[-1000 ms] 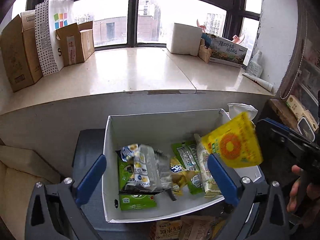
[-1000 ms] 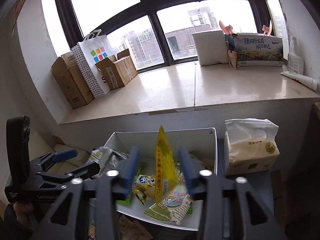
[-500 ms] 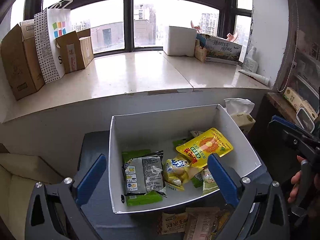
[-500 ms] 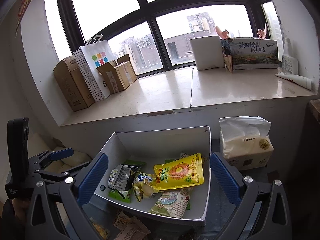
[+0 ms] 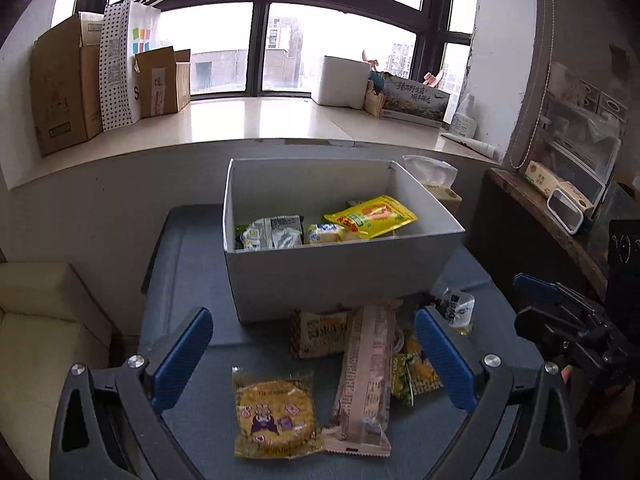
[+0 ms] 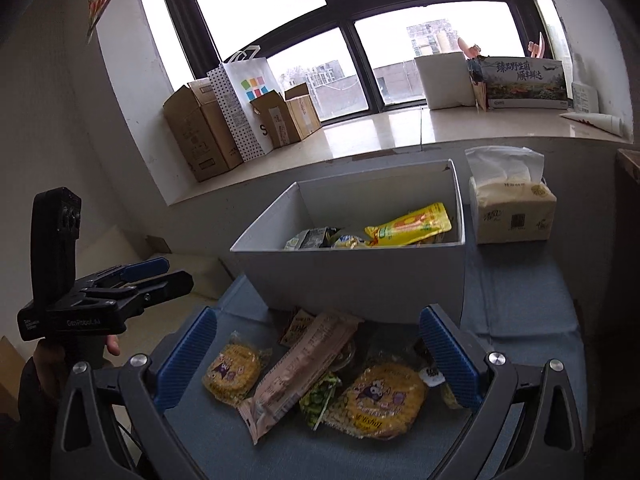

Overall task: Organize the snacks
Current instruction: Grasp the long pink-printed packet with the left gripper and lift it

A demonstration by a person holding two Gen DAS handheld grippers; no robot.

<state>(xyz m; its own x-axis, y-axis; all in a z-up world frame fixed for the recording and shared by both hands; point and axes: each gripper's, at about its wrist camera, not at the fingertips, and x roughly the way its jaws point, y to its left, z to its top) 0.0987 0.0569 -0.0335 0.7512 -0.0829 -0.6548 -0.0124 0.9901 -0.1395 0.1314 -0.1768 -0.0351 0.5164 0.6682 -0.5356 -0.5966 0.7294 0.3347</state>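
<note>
- We find the left gripper (image 5: 312, 354) with its blue pads spread wide and nothing between them, low in its own view, above the loose packets.
- The right gripper (image 6: 316, 354) is likewise wide open and empty — it also shows at the right edge of the left view, blue-tipped.
- The white box (image 5: 340, 276) stands at mid-frame on the blue-grey desk (image 5: 192, 264), below the window sill.
- Inside the box we note a yellow pouch (image 5: 370, 216) lying at the right on top of other packets, a small pale yellow packet (image 5: 324, 234) beside it, and a grey-and-white packet (image 5: 274, 232) at the left.
- On the desk in front of the box lie the remaining snacks: a long pink packet (image 5: 366, 372), a yellow round-cracker packet (image 5: 274, 416) to its left, a brown packet (image 5: 318, 334) touching the box wall, and a green packet (image 5: 412, 372) partly under the pink one.
- In the right view a second round-cracker packet (image 6: 380, 400) lies lower centre — just right of the green one.
- A tissue pack (image 6: 510, 210) stands just right of the box.
</note>
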